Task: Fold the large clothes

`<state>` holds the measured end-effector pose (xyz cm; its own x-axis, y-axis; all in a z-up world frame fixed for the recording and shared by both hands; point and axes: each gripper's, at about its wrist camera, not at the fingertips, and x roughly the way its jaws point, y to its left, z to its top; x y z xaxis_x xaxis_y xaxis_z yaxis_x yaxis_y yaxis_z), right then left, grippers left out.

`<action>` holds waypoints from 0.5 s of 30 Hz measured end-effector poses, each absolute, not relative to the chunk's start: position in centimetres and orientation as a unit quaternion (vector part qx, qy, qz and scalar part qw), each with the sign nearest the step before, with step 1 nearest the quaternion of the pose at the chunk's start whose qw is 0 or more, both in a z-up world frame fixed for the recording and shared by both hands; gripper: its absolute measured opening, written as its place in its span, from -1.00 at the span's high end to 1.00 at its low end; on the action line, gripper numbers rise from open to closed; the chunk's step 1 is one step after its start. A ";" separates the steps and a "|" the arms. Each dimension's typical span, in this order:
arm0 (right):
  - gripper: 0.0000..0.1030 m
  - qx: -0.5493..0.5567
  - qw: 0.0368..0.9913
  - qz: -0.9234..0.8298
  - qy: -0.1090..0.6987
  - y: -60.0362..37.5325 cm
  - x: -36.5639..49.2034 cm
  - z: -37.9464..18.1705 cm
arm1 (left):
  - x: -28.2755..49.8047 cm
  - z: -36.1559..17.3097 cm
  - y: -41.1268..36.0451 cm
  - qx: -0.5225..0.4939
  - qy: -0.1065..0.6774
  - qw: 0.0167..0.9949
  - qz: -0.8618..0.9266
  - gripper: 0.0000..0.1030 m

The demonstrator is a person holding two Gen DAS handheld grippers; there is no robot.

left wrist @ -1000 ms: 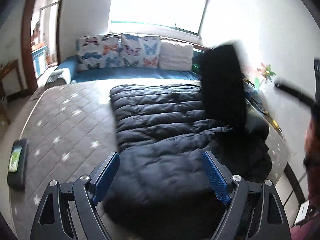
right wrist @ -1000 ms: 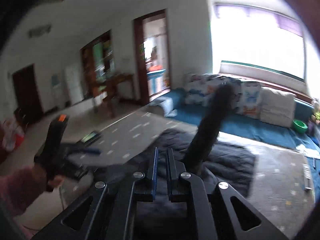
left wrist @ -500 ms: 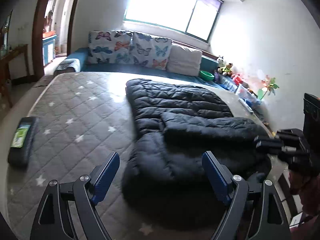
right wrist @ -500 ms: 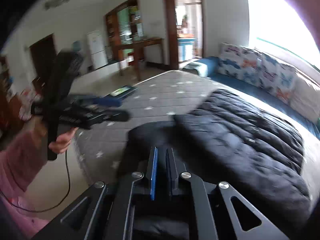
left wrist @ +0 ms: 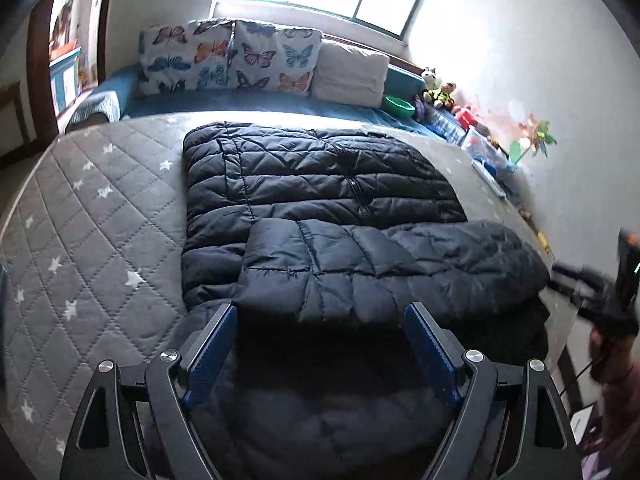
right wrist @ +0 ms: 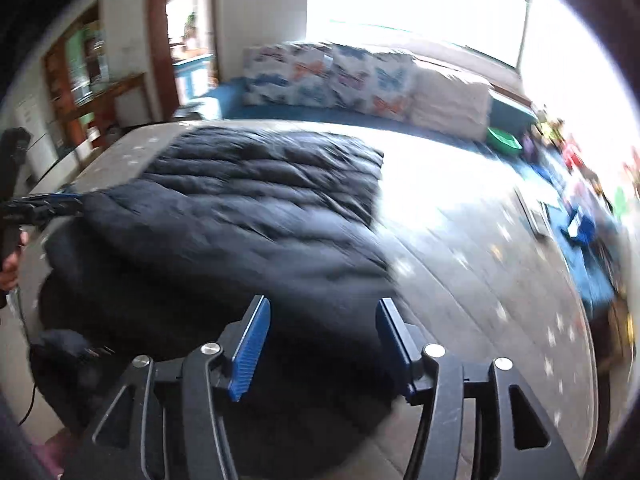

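A large black quilted down coat (left wrist: 320, 208) lies flat on the grey star-quilted mattress (left wrist: 92, 216). One sleeve (left wrist: 380, 268) is folded across its body. My left gripper (left wrist: 320, 332) is open and empty, hovering over the coat's near end. My right gripper (right wrist: 320, 332) is open and empty above the coat (right wrist: 248, 208) near its right edge; that view is motion-blurred. The right gripper also shows at the right edge of the left wrist view (left wrist: 592, 292), and the left gripper at the left edge of the right wrist view (right wrist: 48, 204).
Butterfly-print pillows (left wrist: 228, 60) and a white cushion (left wrist: 352, 76) line the far side under a bright window. A green bowl (left wrist: 398, 106), toys and clutter (left wrist: 480, 136) run along the right wall. A doorway (right wrist: 188, 40) and wooden shelves stand at the left.
My right gripper has let go of the sleeve and opened. The sleeve, held up a second ago, now lies folded across the coat. Both grippers have shifted over the coat's near end.
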<state>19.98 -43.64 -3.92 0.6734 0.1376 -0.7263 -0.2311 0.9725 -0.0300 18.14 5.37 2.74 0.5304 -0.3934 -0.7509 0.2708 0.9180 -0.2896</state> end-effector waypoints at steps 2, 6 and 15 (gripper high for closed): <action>-0.25 -0.043 0.908 0.085 0.407 -45.5 20.0 -5.3 | 18.8 2.6 5.5 -0.083 0.451 0.869 -0.186 -0.75; -0.25 -0.039 0.900 0.069 0.428 -46.7 20.4 -7.5 | 19.9 2.1 5.4 -0.092 0.463 0.864 -0.174 -0.75; -0.25 -0.003 0.904 0.073 0.422 -47.4 21.0 -9.0 | 21.1 0.5 4.9 -0.078 0.465 0.873 -0.123 0.74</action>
<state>20.97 -47.44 -8.95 0.6336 0.1294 -0.7628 -0.1342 0.9894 0.0564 21.12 4.94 0.53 0.5365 -0.2874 -0.7935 0.1431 0.9576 -0.2501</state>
